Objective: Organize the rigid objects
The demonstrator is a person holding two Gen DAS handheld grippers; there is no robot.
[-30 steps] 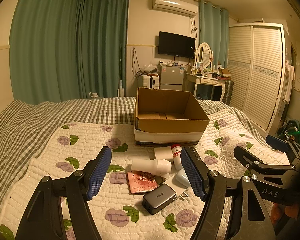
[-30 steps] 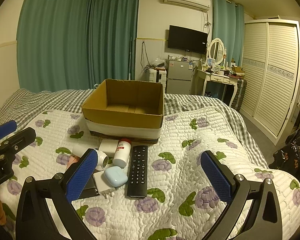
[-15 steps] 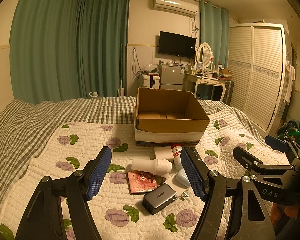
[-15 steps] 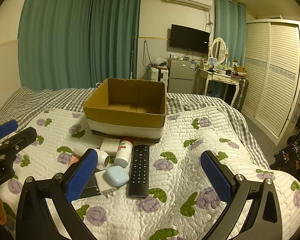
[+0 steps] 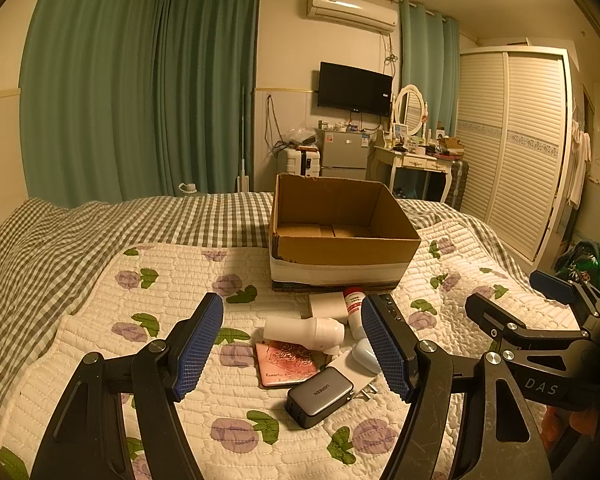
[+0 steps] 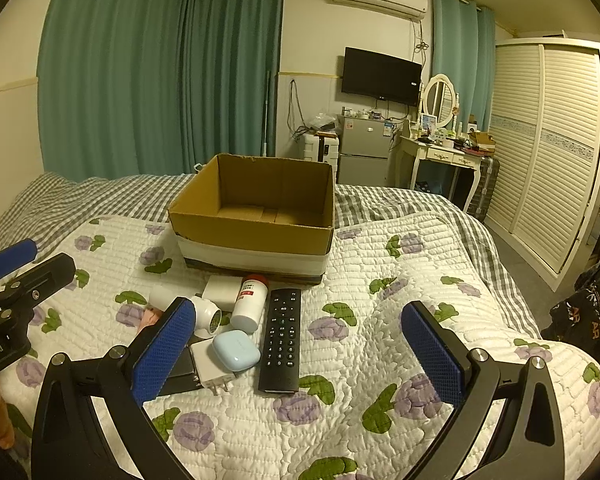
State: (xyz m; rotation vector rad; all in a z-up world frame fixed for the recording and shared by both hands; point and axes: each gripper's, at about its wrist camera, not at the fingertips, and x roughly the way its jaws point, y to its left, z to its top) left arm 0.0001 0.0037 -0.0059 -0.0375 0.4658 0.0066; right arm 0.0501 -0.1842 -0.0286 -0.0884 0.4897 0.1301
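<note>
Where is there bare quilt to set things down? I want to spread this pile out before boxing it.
Bare quilt lies right of the remote, and more lies left of the pink notebook. It is crowded in front of the cardboard box, from the pill bottle to the grey charger.

The quilt [image 6: 380, 360] was seen white with purple roses and green leaves. The blanket [image 5: 80, 232] was checked grey and white. The cardboard box [image 6: 252, 236] was brown with a white band. The remote [image 6: 282, 338] was black, the earbud case [image 6: 236, 350] pale blue.
</note>
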